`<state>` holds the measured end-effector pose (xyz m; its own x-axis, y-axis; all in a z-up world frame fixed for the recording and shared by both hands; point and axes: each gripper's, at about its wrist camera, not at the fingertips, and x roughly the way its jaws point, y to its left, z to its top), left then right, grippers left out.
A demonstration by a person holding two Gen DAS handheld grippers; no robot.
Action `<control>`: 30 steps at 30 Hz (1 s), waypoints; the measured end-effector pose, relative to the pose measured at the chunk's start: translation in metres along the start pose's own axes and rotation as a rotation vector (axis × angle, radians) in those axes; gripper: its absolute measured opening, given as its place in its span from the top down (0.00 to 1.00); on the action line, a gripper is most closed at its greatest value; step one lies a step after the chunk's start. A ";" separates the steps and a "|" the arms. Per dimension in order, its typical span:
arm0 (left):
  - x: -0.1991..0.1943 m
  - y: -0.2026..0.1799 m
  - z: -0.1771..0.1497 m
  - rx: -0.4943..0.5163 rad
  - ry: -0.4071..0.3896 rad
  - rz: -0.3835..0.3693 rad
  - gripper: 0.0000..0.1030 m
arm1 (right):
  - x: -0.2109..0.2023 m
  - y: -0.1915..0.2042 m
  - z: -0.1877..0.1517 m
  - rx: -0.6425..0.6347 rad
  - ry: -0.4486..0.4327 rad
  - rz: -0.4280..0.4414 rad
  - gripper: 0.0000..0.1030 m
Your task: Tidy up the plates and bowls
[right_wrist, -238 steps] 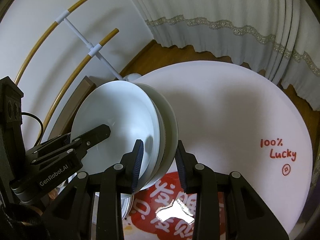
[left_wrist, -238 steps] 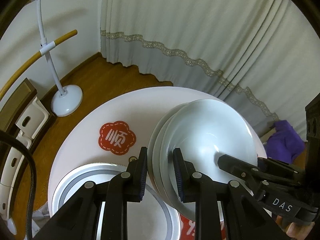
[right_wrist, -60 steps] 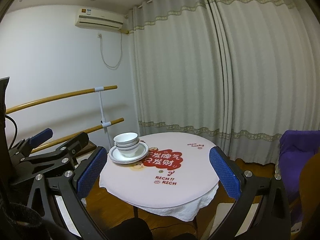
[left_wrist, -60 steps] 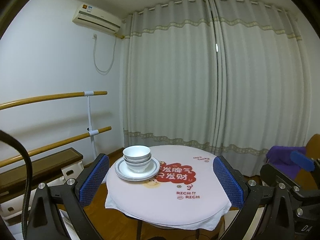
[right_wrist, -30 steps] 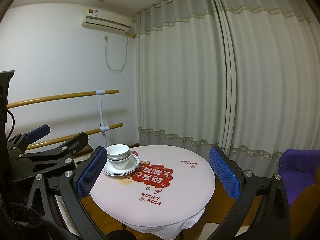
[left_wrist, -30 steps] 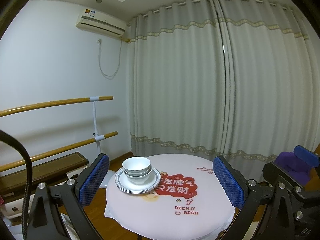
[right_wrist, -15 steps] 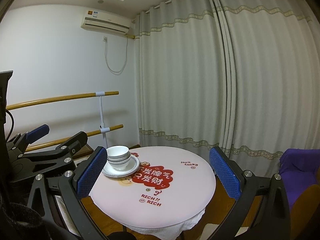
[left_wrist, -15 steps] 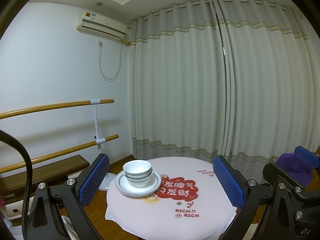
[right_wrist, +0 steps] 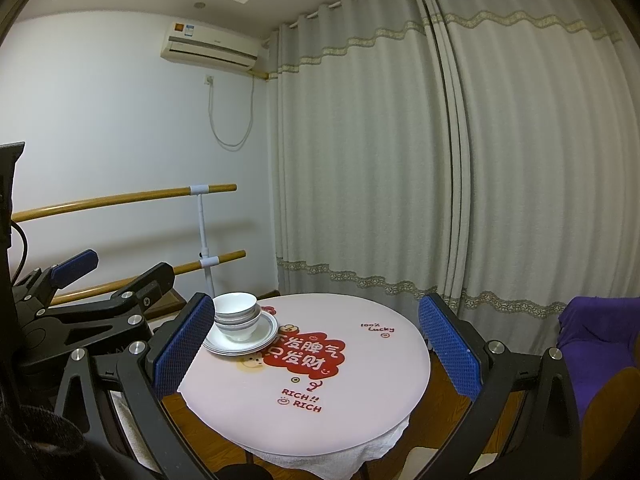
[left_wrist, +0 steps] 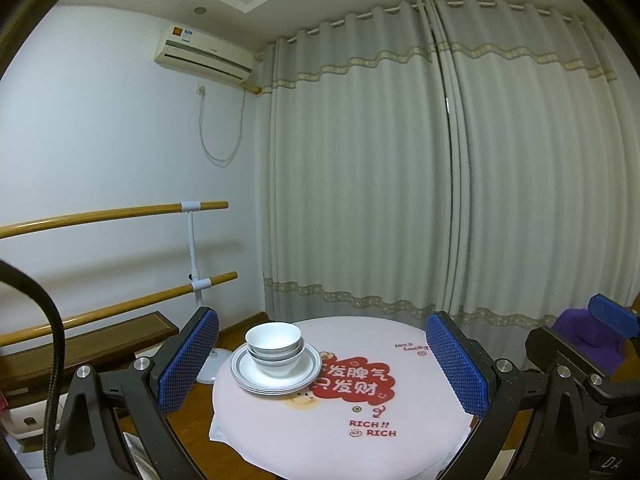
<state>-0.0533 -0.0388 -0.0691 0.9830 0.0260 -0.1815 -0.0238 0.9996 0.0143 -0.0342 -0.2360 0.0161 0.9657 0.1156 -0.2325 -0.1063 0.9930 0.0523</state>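
With both grippers, left [left_wrist: 322, 364] and right [right_wrist: 316, 346], spread wide and empty, we face the bowls [left_wrist: 274, 342] nested on the plates [left_wrist: 276, 372] at the table's [left_wrist: 340, 440] far left, well apart, probably nearer our left hand.

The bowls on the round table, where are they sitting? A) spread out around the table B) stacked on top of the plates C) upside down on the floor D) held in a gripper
B: the nested bowls sit on the stack of plates, and both grippers are wide open and empty.
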 end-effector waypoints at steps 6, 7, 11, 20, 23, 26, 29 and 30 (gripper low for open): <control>0.000 0.000 -0.002 0.001 0.004 0.000 0.01 | 0.000 0.000 0.000 0.001 0.001 -0.001 0.00; 0.000 0.000 -0.002 0.002 0.003 -0.001 0.01 | 0.000 0.000 0.000 0.001 0.001 -0.001 0.00; 0.000 0.000 -0.002 0.003 0.007 -0.001 0.01 | 0.000 0.000 0.000 0.002 0.002 -0.002 0.00; -0.001 0.000 -0.001 0.003 0.006 0.000 0.01 | 0.000 0.003 0.001 0.003 0.004 -0.007 0.00; -0.001 0.000 -0.001 0.002 0.006 0.000 0.01 | -0.001 0.003 0.000 0.005 0.004 -0.005 0.00; -0.001 0.000 -0.001 0.002 0.007 0.001 0.01 | -0.001 0.004 0.000 0.004 0.004 -0.007 0.00; -0.002 0.001 -0.001 0.003 0.005 0.001 0.01 | -0.001 0.005 0.000 0.006 0.004 -0.005 0.00; -0.002 0.001 0.000 0.002 0.006 0.001 0.01 | -0.001 0.004 0.000 0.006 0.004 -0.005 0.00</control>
<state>-0.0549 -0.0382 -0.0692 0.9820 0.0268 -0.1869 -0.0241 0.9996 0.0164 -0.0357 -0.2318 0.0166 0.9653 0.1110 -0.2365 -0.1002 0.9933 0.0572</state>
